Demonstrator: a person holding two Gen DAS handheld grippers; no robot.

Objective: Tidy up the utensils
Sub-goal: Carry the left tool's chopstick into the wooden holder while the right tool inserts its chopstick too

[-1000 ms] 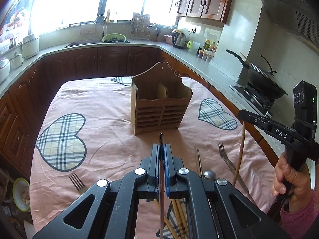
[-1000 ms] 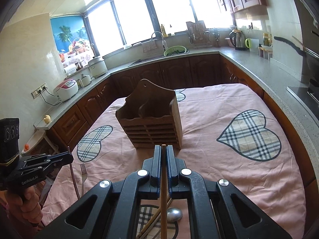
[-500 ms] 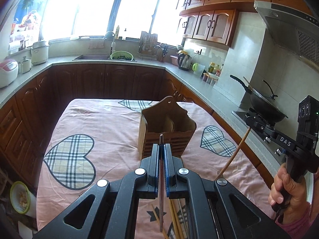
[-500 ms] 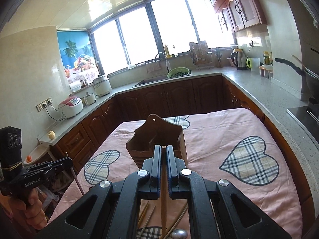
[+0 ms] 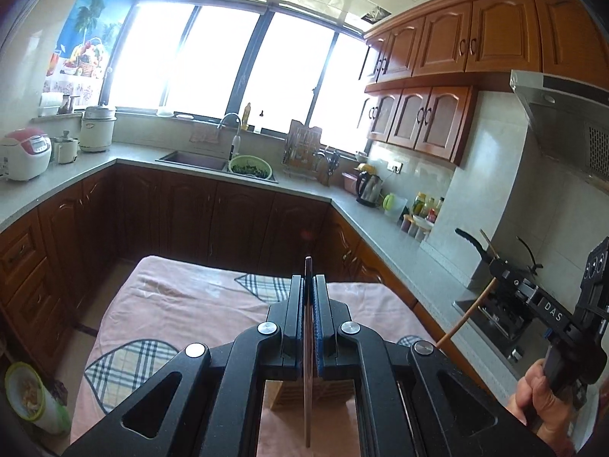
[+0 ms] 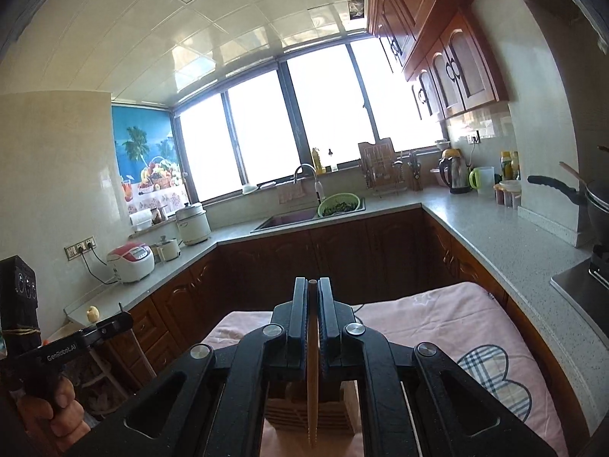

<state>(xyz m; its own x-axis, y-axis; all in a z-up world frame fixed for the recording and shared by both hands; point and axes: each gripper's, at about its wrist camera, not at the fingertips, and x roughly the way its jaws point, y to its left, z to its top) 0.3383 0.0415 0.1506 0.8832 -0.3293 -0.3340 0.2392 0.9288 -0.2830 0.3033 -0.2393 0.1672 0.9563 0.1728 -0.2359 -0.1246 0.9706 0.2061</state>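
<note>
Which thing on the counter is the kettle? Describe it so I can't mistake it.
Start at the sink under the big window and follow the grey counter right, past the dish rack, into the corner. The kettle stands there: shiny steel body, black handle, yellow top, with a green-handled plastic jug beside it.

Sunlit windows (image 5: 213,64), wooden cabinets (image 5: 449,49), perhaps stone counter (image 6: 506,236)

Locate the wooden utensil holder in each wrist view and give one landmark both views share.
Left wrist: wooden utensil holder at bottom centre, mostly hidden behind the left gripper.
Right wrist: bottom centre, seen through the right gripper frame.
Shared landmark: green colander at the sink.
</note>
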